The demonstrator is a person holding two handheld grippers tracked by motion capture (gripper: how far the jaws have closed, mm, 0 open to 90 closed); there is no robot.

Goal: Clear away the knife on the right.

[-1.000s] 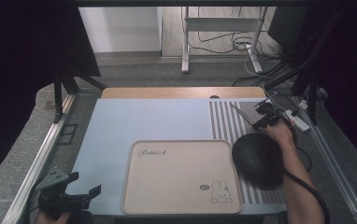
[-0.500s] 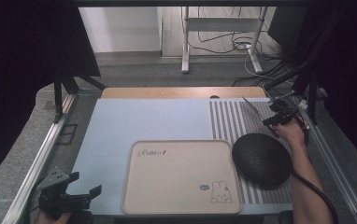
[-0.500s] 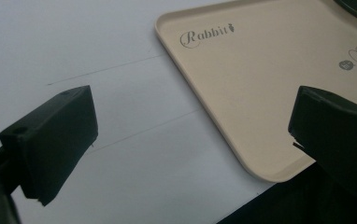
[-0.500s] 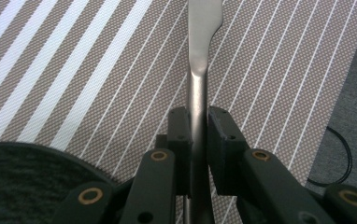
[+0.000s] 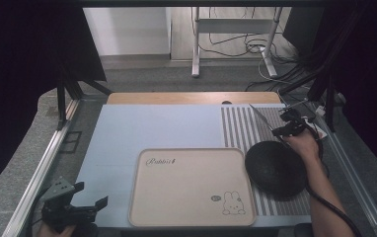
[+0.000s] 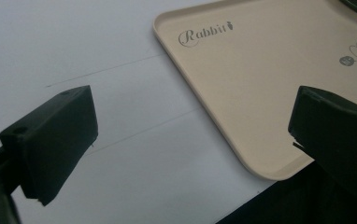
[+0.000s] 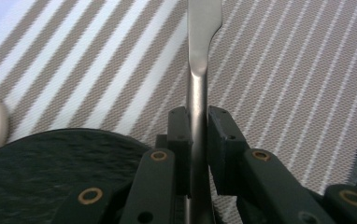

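A pale blue bench (image 5: pixel 167 126) carries a striped placemat (image 5: pixel 241 126) along its right side, a cream tray (image 5: pixel 191 190) printed with "Rabbit" and a small bunny near the front edge, and a round black plate (image 5: pixel 274 169) resting on the placemat just right of the tray. In the high view the right hand (image 5: pixel 305 144) holds the right claw (image 5: pixel 281 129) above the placemat, near the bench's right edge and just behind the black plate. This claw is clamped on the handle of a metal knife (image 5: pixel 260 117). The knife's long axis runs in line with the claw, and its blade points away from the person, toward the bench's far edge and slightly leftward, over the stripes. In the right gripper view the knife (image 7: pixel 201 70) rises straight up the middle, its shaft pinched between the two black jaws and its flat blade extending beyond them above the striped mat, with the plate's dark rim (image 7: pixel 50 154) at lower left. The left claw (image 5: pixel 78 207) sits at the bench's front left corner with its jaws spread wide and nothing between them. In the left gripper view the tray's near corner (image 6: pixel 260 163) lies between and beyond those jaws, on the bare bench surface.
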